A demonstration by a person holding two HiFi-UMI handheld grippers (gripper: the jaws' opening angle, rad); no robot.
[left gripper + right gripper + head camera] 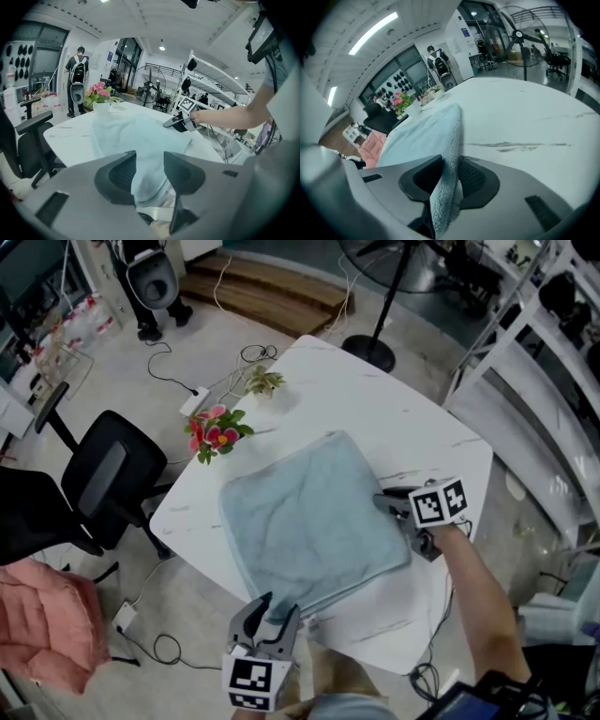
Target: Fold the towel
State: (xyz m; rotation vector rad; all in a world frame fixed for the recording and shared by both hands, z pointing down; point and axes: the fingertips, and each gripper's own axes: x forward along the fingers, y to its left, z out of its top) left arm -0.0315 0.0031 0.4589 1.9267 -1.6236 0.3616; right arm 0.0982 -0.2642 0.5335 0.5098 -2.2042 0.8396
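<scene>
The light blue towel (305, 521) lay spread at the centre of the white marble-patterned table (375, 399). The left gripper (277, 607), at the bottom of the frame, pinched the towel's near corner. The right gripper (390, 503), at centre right, clamped the towel's right edge. Pink flowers (214, 432) stood near the towel's upper-left corner.

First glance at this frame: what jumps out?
A pale blue towel lies spread across the white table. The left gripper grips its near corner and the right gripper its right edge. Pink flowers stand at the table's left edge.
</scene>
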